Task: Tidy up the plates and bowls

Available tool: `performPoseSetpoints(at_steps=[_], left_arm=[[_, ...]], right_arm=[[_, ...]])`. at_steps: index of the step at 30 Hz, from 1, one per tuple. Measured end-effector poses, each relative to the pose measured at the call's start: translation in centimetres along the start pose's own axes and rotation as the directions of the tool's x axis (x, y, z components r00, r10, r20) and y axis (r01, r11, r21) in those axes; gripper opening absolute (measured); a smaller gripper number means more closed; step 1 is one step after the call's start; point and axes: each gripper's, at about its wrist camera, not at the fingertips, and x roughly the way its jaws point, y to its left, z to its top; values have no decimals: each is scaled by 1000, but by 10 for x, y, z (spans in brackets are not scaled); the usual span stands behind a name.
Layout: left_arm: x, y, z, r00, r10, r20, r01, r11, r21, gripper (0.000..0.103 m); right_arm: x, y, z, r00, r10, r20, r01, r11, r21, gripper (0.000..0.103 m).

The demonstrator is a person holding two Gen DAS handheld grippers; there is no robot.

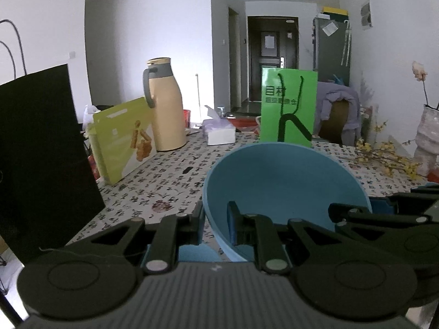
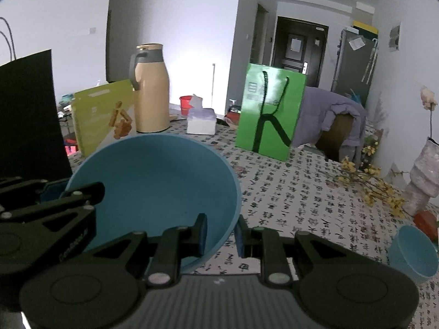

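A large blue bowl (image 1: 285,186) is held above the patterned tablecloth (image 1: 170,183). My left gripper (image 1: 215,226) is shut on its left rim, one finger inside and one outside. My right gripper (image 2: 221,233) is shut on its right rim in the same way; the bowl fills the left of the right wrist view (image 2: 153,181). Each gripper shows at the edge of the other's view. A smaller blue bowl (image 2: 414,252) stands on the table at the far right. Something blue (image 1: 197,253) shows under the left fingers; I cannot tell what it is.
A black bag (image 1: 41,159) stands at the left, with a yellow-green box (image 1: 123,139), a beige thermos jug (image 1: 164,107), a tissue box (image 1: 219,131) and a green paper bag (image 1: 288,107) behind. Yellow flowers (image 2: 367,181) and a wrapped vase (image 2: 422,175) lie at the right.
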Motion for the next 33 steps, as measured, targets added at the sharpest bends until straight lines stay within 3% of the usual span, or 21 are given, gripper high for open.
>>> performPoseSetpoints(at_steps=[33], left_arm=[[1,81,-19,995,84,-47,-88,992,-93,16]], right_arm=[[22,84,4,994,97,-47,-101,990,-101,21]])
